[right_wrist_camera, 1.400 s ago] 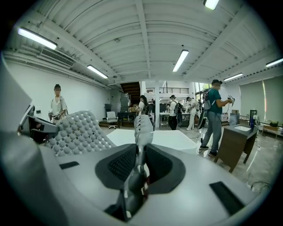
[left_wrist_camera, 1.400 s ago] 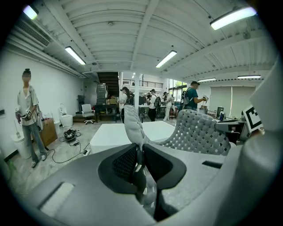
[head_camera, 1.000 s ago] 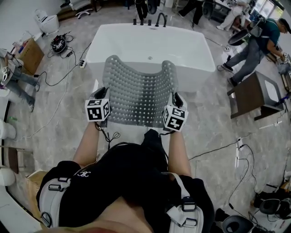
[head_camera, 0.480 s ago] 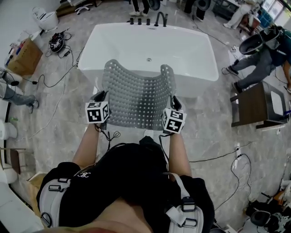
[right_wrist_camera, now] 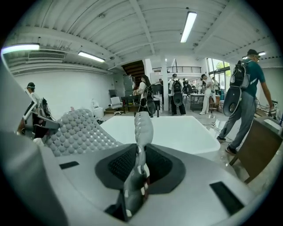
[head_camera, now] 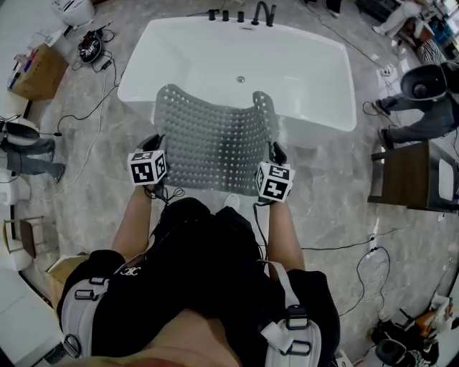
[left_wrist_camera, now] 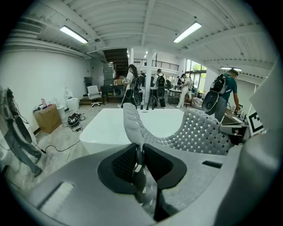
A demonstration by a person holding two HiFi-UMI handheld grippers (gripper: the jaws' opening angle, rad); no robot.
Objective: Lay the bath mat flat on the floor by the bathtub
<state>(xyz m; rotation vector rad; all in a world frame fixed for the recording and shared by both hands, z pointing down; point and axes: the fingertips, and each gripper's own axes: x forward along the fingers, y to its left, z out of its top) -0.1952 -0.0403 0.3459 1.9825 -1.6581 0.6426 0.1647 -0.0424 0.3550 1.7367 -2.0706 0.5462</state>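
Grey perforated bath mat [head_camera: 215, 140] hangs between the two grippers in front of the person, above the marble floor [head_camera: 93, 186], on the near side of the white bathtub [head_camera: 136, 79]. It sags in a U, with both side edges curled up. Its far edge overlaps the tub's near rim in the head view; whether it touches the rim cannot be told. Its near edge is cut off behind the person's torso and the marker cubes.

Left gripper [head_camera: 154, 143] has its jaws pinched on the mat's left edge; in the left gripper view the edge [left_wrist_camera: 132, 128] runs up out of the closed left gripper [left_wrist_camera: 138, 159]. Right gripper [head_camera: 274, 152] is clamped on the right edge in the same way, with the mat [right_wrist_camera: 142, 128] standing between the narrow jaws of the right gripper [right_wrist_camera: 139, 163].

Writing: only black-and-white square codes on the cubes. A small white logo on the black shirt [head_camera: 131, 272] is too small to read.

Containers: the tub shows a drain [head_camera: 240, 79] on its bottom and a dark faucet [head_camera: 262, 11] at the far rim. A cardboard box [head_camera: 32, 72] sits off the tub's far left corner; its contents are unclear. Cables [head_camera: 79, 136] trail over the floor on the left, and a brown side table [head_camera: 405, 175] is on the right, partly cropped.
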